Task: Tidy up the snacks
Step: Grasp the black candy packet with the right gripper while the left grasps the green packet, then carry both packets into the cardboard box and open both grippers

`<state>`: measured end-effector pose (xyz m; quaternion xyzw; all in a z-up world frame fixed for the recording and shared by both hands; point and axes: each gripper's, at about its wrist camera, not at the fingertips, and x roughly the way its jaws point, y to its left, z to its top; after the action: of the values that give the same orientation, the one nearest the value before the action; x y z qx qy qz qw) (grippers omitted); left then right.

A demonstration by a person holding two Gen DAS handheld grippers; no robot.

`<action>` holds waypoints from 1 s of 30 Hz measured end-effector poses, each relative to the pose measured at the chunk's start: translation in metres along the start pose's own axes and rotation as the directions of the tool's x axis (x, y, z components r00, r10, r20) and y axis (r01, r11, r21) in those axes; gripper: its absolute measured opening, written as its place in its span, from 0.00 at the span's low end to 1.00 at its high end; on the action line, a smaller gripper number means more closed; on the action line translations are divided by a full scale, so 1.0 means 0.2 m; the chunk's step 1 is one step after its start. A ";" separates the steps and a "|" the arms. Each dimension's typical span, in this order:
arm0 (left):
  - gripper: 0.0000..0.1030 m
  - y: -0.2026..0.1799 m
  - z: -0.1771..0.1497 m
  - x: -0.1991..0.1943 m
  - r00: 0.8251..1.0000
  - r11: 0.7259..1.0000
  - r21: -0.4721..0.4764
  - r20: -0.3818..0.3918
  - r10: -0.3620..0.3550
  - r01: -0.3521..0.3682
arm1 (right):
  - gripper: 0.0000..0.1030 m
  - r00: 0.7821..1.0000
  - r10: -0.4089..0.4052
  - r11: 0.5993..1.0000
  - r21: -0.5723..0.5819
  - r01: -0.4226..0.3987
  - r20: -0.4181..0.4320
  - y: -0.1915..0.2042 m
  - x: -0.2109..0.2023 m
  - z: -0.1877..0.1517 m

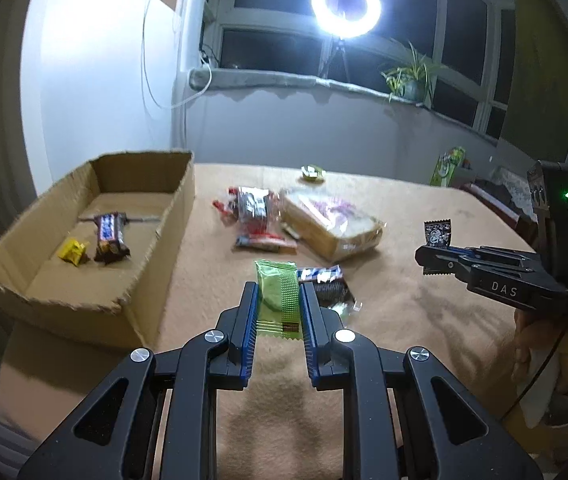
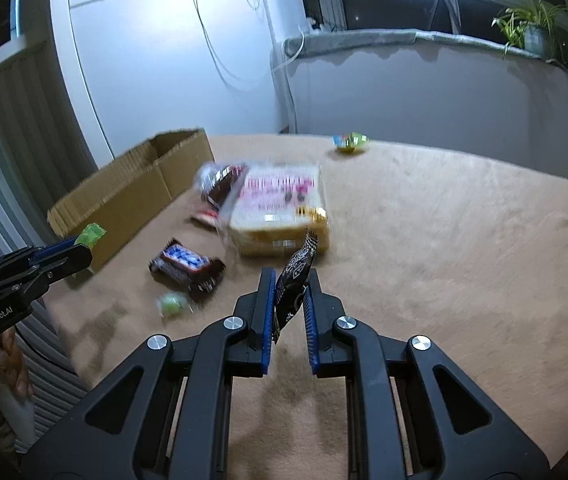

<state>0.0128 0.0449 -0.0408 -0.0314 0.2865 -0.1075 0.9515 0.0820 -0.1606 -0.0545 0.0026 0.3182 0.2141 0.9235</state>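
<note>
My left gripper [image 1: 278, 292] is shut on a green snack packet [image 1: 277, 300] and holds it above the tan table, right of the cardboard box [image 1: 164, 216]. The box holds a chocolate bar [image 1: 110, 236] and a yellow candy [image 1: 72, 251]. My right gripper [image 2: 292, 280] is shut on a black patterned packet [image 2: 294, 280] above the table; it also shows in the left wrist view [image 1: 430, 258] with the packet [image 1: 438, 233]. The left gripper shows in the right wrist view [image 2: 80, 254] with the green packet [image 2: 91, 235].
Loose on the table are a bagged bread loaf [image 1: 332, 222], a clear bag of red snacks [image 1: 250, 208], a flat bar [image 1: 266, 243], a blue-and-dark wrapper [image 2: 186, 270], a small green sweet [image 2: 172, 304] and a yellow-green candy [image 1: 313, 173] at the far edge.
</note>
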 end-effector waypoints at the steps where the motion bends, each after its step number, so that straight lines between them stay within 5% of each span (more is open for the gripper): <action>1: 0.18 0.00 0.01 -0.01 1.000 1.000 0.001 0.007 -0.001 0.001 | 0.13 1.000 -0.002 1.000 -0.003 0.002 0.009 0.01 -0.02 0.02; 15: 0.18 0.11 0.14 -0.17 0.993 0.999 0.002 0.111 0.035 -0.036 | 0.13 0.998 0.014 0.998 -0.062 -0.011 0.053 0.15 -0.06 0.18; 30: 0.18 0.46 0.13 -0.33 0.975 0.985 -0.103 0.165 0.152 -0.136 | 0.13 0.990 0.138 0.970 -0.208 -0.127 0.037 0.61 0.10 0.33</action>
<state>-0.0101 0.1493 0.0059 -0.0632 0.2095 -0.0219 0.9755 0.0878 -0.0331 0.0036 -0.0662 0.2698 0.3070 0.9103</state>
